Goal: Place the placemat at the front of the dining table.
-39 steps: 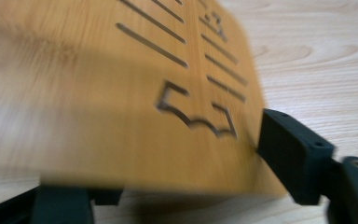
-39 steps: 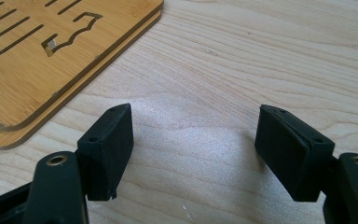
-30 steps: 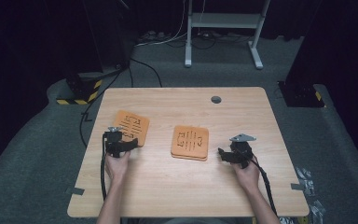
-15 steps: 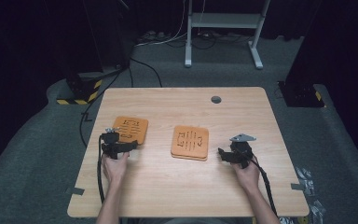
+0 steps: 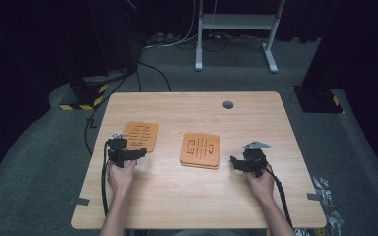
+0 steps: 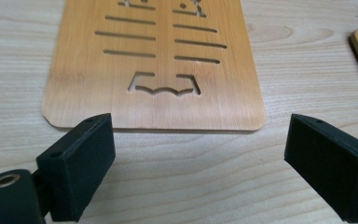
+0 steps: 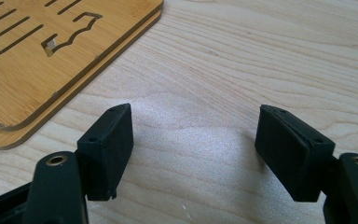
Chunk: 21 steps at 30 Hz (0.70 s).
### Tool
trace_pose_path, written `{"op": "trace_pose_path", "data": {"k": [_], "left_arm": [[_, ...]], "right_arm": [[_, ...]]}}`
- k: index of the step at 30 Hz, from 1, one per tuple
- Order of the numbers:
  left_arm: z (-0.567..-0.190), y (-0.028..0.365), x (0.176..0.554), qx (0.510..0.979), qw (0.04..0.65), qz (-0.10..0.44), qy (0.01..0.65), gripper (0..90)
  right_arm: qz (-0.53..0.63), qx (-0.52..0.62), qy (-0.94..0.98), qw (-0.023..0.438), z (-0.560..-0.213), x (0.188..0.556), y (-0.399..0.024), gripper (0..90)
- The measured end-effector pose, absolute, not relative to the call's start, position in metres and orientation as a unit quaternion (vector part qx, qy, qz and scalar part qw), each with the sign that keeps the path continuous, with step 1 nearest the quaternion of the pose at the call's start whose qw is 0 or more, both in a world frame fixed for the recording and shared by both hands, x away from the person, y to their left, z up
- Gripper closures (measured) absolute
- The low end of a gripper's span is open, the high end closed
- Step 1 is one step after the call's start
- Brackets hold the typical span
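A single thin bamboo board (image 5: pixel 141 135) with cut slots lies flat at the table's left; its near edge (image 6: pixel 154 119) runs just beyond my left gripper (image 6: pixel 198 140), which is open and holds nothing. In the high view that left gripper (image 5: pixel 128 153) sits at the board's near side. A stack of two like boards (image 5: pixel 201 150) rests mid-table, and the stack's corner (image 7: pixel 23 116) lies to the upper left of my right gripper (image 7: pixel 193 135). The right gripper (image 5: pixel 238 163) is open over bare wood, right of the stack.
The light wooden table (image 5: pixel 187 206) has a round grey grommet (image 5: pixel 228 104) near its far edge. A white metal stand (image 5: pixel 234 29) and cables stand on the grey floor behind. Yellow-black striped bases (image 5: pixel 86 98) sit at the far left.
The left hand and its gripper have drawn back toward the near side, away from the single board. The right gripper has held still.
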<state>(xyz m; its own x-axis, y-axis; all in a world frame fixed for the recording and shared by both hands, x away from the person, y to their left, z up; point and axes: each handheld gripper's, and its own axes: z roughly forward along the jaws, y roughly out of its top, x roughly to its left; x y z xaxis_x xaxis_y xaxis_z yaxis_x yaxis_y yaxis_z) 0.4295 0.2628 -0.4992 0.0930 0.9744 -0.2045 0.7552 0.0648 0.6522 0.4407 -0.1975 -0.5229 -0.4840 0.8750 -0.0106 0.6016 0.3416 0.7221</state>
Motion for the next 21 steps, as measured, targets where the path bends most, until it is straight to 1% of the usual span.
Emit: {"op": "trace_pose_path", "data": {"k": [6,9,13,21], "left_arm": [[-0.493,0.259,0.423,0.663,0.339,0.179,0.643,8.8],[-0.49,0.257,0.42,0.667,0.346,0.185,0.633,10.3],[-0.486,0.251,0.414,0.671,0.358,0.19,0.621,14.6],[-0.485,0.236,0.406,0.682,0.369,0.192,0.601,16.6]], "right_arm": [[0.336,0.465,0.793,0.204,-0.523,0.441,-0.197,27.7],[0.336,0.465,0.793,0.204,-0.523,0.441,-0.197,27.7],[0.336,0.465,0.793,0.204,-0.523,0.441,-0.197,27.7],[0.335,0.465,0.793,0.204,-0.523,0.441,-0.198,27.5]]}}
